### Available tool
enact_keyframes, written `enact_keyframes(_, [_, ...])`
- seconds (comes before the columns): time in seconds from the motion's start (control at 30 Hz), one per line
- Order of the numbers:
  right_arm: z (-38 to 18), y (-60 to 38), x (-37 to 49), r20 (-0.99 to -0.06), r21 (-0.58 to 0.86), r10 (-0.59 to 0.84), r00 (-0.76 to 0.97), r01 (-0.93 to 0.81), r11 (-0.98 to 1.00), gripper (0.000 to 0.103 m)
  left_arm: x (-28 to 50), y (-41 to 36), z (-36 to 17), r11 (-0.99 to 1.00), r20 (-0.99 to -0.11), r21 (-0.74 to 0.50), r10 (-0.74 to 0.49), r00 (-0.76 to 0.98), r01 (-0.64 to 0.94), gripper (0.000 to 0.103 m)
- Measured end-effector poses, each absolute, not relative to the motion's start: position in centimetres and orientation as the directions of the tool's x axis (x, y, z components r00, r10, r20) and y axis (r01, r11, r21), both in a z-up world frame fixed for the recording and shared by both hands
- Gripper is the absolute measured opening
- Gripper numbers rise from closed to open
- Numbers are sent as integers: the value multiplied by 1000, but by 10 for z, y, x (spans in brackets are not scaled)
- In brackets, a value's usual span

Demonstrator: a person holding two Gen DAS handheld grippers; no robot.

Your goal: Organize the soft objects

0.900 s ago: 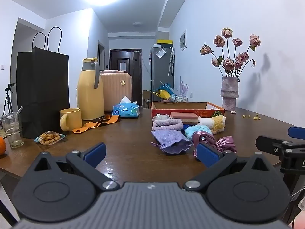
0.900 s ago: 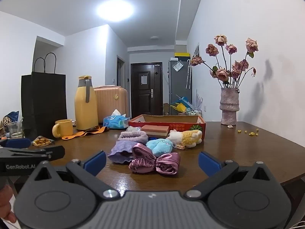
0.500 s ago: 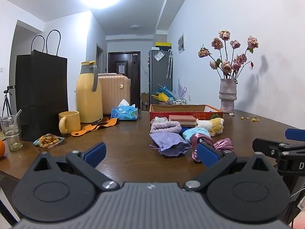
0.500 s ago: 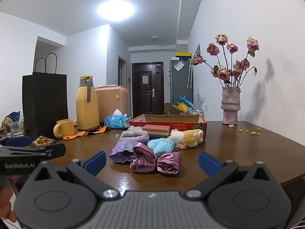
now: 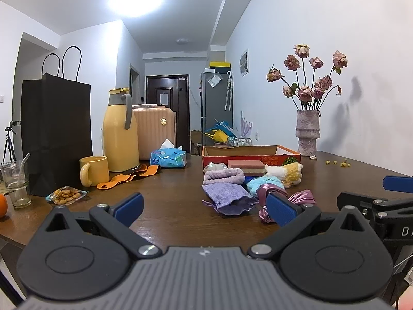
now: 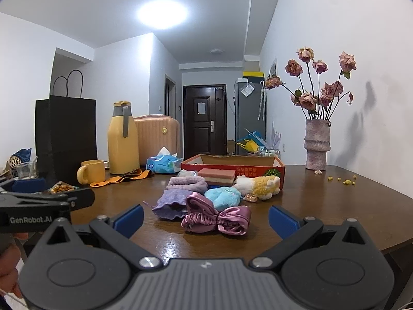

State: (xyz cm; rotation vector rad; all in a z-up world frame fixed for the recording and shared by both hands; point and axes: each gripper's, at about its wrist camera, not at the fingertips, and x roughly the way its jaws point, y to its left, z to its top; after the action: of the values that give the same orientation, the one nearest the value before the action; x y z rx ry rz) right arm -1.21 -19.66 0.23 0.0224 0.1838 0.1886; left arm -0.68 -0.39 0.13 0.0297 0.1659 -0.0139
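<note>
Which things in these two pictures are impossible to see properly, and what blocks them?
- Inside of the red cardboard box: both views; its front wall hides the floor.
- Contents of the black paper bag: both views; opaque sides.
- Blue item under the pile: left view; the purple towel and the blue plush cover it.
- Print on the box: too small to read.

white walls (image 6: 335, 38), a bright ceiling light (image 6: 162, 14), a dark door (image 6: 204, 121) down the hallway, perhaps a grey fridge (image 6: 249, 115) beside it.
</note>
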Motion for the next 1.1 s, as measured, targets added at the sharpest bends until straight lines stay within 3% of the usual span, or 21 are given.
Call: enact_keyframes(1.1, [-2,-198,-12,-177,58,191,965,-183,981,103,-7,-3,0,999,-153,32,-17,988,22,103])
